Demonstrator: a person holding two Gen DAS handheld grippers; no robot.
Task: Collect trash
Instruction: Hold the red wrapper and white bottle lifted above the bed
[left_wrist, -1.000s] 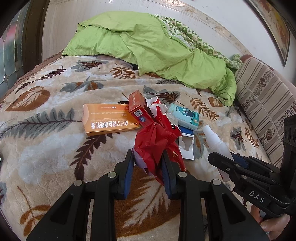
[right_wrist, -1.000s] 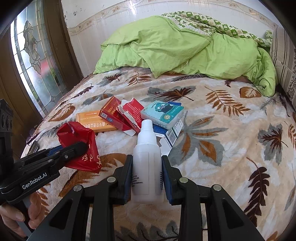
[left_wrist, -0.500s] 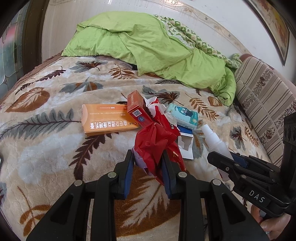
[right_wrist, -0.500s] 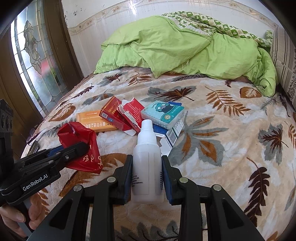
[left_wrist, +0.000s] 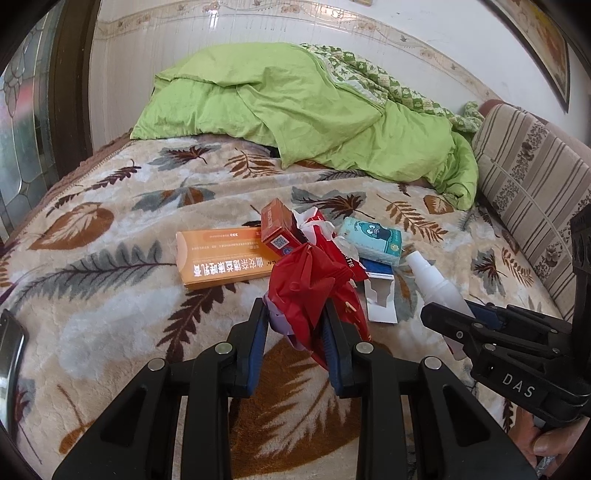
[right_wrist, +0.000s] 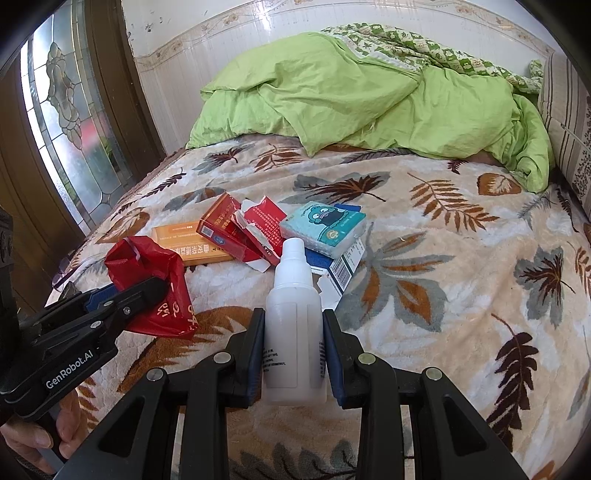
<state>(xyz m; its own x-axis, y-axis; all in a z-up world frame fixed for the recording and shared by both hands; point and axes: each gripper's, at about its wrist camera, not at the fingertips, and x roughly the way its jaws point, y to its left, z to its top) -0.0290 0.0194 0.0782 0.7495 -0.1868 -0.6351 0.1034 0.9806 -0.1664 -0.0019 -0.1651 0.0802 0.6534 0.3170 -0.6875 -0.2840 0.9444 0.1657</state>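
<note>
The bed (right_wrist: 461, 295) carries a small heap of trash near its middle, with the orange box (left_wrist: 221, 258) as the landmark. To the left of the orange box the leaf-patterned blanket lies bare out to the bed's left edge, where a dark door frame (right_wrist: 122, 110) with patterned glass stands. Beyond the box, a green quilt (left_wrist: 314, 110) is bunched against the wall. Far to the right of it, a striped cushion (left_wrist: 532, 192) bounds the bed, with open blanket between.

Counted: one orange box, one red carton (left_wrist: 277, 229) leaning on the box's right end, one torn red pack (right_wrist: 258, 229), one pale blue tissue pack (right_wrist: 325, 229) further right, one blue-and-white box (right_wrist: 343, 266) partly under the tissue pack, one red plastic bag (left_wrist: 310, 291), one white bottle (right_wrist: 293, 325).

The left claw (left_wrist: 295, 325) is closed on the red plastic bag, holding it just in front of the orange box. The right claw (right_wrist: 293, 343) is clamped on the white bottle's body, nozzle pointing away, in front and to the right of the box.

Compared with half a second ago, both claws hold the same things in nearly the same places; the heap is unchanged.
</note>
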